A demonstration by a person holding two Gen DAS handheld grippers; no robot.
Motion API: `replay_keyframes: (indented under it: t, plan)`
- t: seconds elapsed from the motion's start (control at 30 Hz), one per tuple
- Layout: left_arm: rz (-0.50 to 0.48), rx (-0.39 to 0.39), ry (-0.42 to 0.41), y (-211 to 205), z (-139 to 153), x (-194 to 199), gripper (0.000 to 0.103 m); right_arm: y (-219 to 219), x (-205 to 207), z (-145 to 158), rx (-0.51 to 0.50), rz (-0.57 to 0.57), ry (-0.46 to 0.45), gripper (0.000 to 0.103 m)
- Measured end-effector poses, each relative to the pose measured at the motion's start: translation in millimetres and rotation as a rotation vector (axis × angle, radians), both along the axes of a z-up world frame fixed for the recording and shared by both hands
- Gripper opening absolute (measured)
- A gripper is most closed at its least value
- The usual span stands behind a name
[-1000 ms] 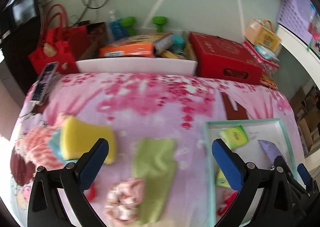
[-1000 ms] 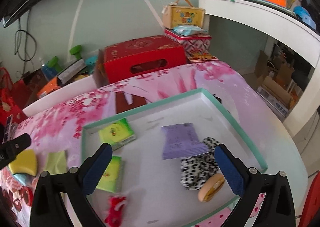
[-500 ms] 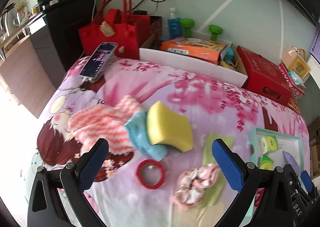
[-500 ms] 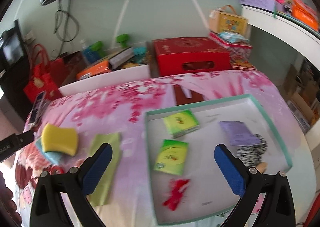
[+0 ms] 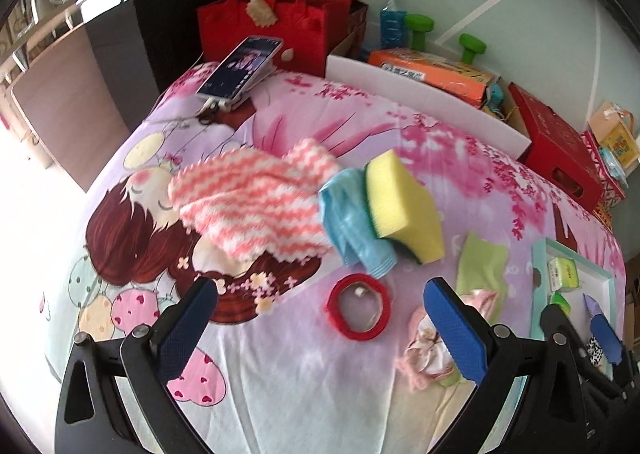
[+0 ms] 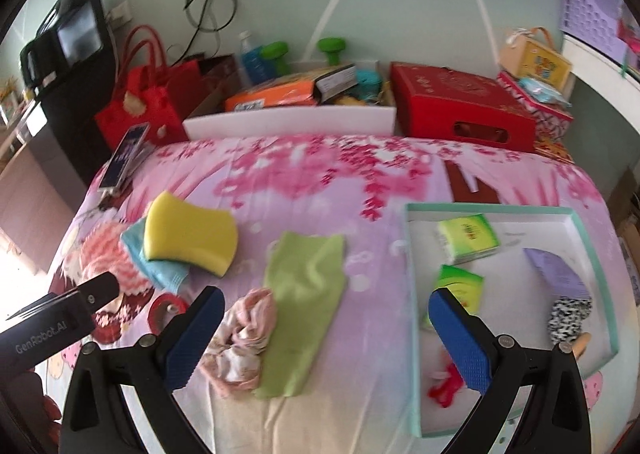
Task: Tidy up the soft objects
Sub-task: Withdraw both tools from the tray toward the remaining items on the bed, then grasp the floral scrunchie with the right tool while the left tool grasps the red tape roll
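Note:
On the pink floral bedsheet lie a yellow sponge [image 5: 402, 208] on a blue cloth [image 5: 354, 228], a pink-and-white striped towel [image 5: 252, 200], a green cloth [image 6: 306, 296], a pink scrunchie [image 6: 242, 336] and a red tape ring [image 5: 360, 306]. A teal-rimmed white tray [image 6: 592, 250] at the right holds green tissue packs [image 6: 468, 238], a purple packet [image 6: 558, 274], a leopard scrunchie [image 6: 568, 312] and a small red item [image 6: 444, 388]. My left gripper [image 5: 320, 328] hangs open over the tape ring. My right gripper [image 6: 324, 338] stands open above the green cloth and the tray's left rim.
A phone [image 5: 240, 68] lies at the bed's far left corner by a red bag [image 5: 276, 22]. Behind the bed stand a white box [image 6: 292, 122] of goods, a red carton [image 6: 460, 106], green dumbbells [image 6: 332, 48] and a dark cabinet [image 5: 100, 66].
Both grippers have swung left across the bed. The left view now takes in the towel, sponge and tape ring; the right view has shifted from the tray to the cloths.

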State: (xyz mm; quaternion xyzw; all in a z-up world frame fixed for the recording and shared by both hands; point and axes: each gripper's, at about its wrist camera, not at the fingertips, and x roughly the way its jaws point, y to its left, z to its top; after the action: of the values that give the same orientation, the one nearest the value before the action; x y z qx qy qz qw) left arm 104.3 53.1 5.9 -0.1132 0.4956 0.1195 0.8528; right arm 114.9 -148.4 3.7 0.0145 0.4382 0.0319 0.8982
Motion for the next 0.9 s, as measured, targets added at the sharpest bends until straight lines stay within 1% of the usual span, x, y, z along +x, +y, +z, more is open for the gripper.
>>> replay_keyframes:
  t: [0.17,0.27,0.37,0.43,0.5,0.6,0.67,0.77,0.83,0.87,0.9]
  plan:
    - [0.047,-0.004,0.033,9,-13,2,0.103,11,3,-15,-0.01,0.026,0.034,0.103]
    - [0.05,-0.01,0.076,9,-27,8,0.103,16,5,-28,-0.007,0.038,0.064,0.103]
    - [0.043,-0.014,0.137,7,-44,14,0.103,24,7,-44,-0.02,0.073,0.109,0.103]
    - [0.043,-0.014,0.158,6,-51,18,0.103,28,7,-51,-0.024,0.091,0.129,0.103]
    - [0.024,-0.047,0.187,3,-59,21,0.103,32,8,-58,-0.008,0.111,0.154,0.103]
    - [0.018,-0.087,0.198,2,-64,22,0.103,39,8,-64,-0.002,0.143,0.173,0.103]
    - [0.018,-0.102,0.206,1,-67,24,0.103,44,7,-65,-0.007,0.154,0.174,0.1]
    - [0.012,-0.133,0.217,0,-72,27,0.103,48,7,-69,0.004,0.171,0.189,0.087]
    - [0.003,-0.154,0.225,-1,-76,30,0.103,50,9,-72,0.013,0.176,0.2,0.077]
    - [-0.001,-0.157,0.229,-2,-77,31,0.103,51,8,-72,0.017,0.178,0.203,0.075]
    - [-0.004,-0.156,0.232,-3,-78,33,0.102,52,9,-73,0.022,0.18,0.205,0.069]
